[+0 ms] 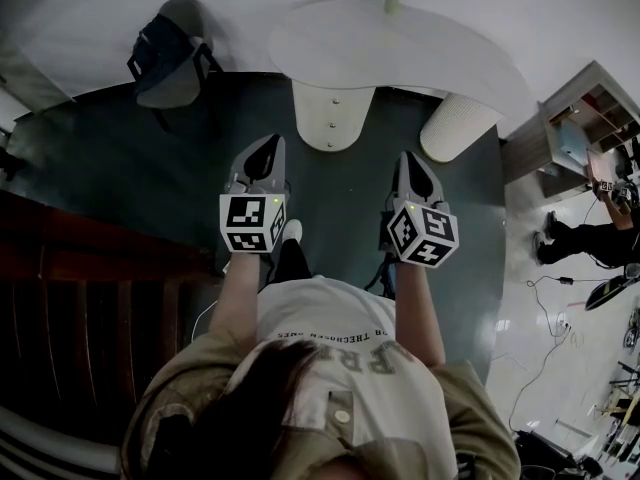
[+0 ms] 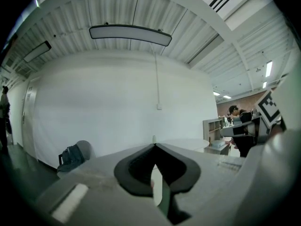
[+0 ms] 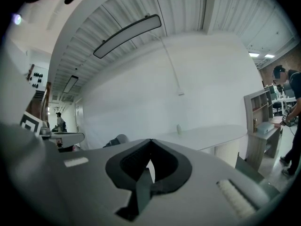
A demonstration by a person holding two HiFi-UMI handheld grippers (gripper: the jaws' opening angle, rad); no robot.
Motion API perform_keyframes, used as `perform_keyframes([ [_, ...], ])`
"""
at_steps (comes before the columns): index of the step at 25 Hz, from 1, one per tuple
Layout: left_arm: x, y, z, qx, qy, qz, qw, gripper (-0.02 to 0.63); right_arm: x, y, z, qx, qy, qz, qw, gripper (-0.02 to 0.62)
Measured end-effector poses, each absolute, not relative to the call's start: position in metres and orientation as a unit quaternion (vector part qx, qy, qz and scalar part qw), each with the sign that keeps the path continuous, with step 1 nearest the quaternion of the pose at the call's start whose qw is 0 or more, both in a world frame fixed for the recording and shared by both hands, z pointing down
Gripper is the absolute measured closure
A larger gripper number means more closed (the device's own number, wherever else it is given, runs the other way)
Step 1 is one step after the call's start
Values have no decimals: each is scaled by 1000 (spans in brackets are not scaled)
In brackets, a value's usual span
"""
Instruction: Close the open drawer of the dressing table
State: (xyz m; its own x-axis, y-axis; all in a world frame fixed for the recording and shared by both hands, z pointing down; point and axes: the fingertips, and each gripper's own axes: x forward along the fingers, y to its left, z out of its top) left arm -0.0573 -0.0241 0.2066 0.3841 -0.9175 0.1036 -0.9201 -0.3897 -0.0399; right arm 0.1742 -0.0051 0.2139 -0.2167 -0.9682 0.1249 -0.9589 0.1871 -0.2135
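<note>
Dark floor fronts the white oval-topped dressing table (image 1: 400, 53), well ahead of the grey left gripper (image 1: 268, 150) and grey right gripper (image 1: 412, 163), both with jaws together and empty. No open drawer shows. A blind push under the table's near edge may strike the white rounded pedestal (image 1: 330, 113).

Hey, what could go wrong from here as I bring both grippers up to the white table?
1. No view shows what needs pushing, so the left gripper and right gripper, both shut and short of the white table, might press on the wrong part.
2. A small bottle stands on the tabletop near its far edge; a hard shove may well topple it.
</note>
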Motion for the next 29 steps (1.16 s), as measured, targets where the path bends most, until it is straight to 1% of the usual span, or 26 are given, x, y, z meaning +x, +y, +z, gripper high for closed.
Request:
perform_keyframes([
  [6, -55, -24, 210, 832, -551, 55, 18, 598, 176, -1, 217, -633, 767, -104, -8, 594],
  [29, -45, -31, 212, 827, -559, 62, 25, 598, 184, -9, 214, -624, 776, -91, -17, 594],
])
